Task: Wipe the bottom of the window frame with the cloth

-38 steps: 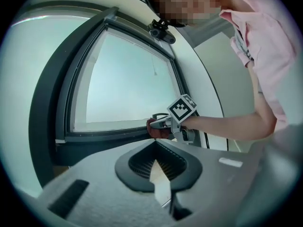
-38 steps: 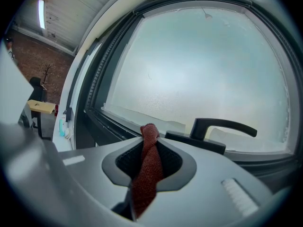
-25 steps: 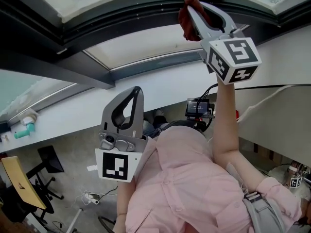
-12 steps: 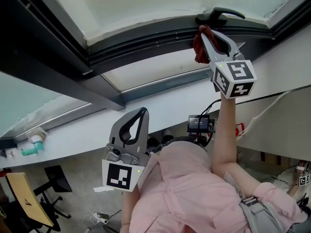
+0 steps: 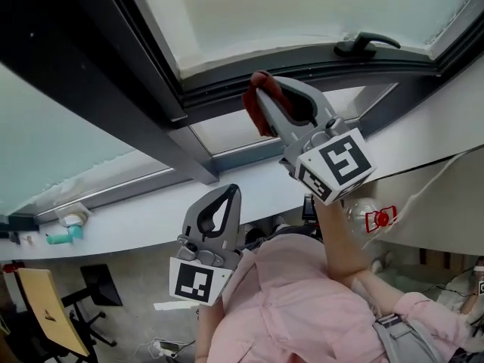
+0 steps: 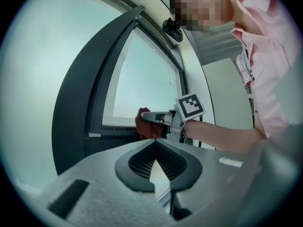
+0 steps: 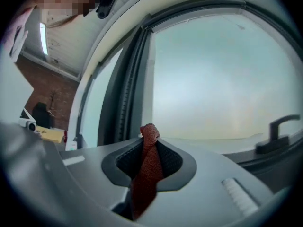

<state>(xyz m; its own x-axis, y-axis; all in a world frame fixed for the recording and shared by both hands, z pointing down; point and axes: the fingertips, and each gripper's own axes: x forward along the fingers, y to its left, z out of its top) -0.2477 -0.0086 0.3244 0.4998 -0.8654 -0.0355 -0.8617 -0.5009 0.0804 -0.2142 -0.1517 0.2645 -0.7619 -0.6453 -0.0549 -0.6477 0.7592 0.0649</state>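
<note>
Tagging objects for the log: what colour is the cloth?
Dark red, a rusty brick tone. The cloth shows best in the right gripper view.

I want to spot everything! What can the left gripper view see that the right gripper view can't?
Only the left gripper view shows the right gripper from outside, with its marker cube, plus the person's arm and pink shirt. Only the right gripper view shows the window handle and a brick wall far back. Both show the red cloth, pinched in the right gripper's fingers, and the dark window frame around pale glass.
</note>
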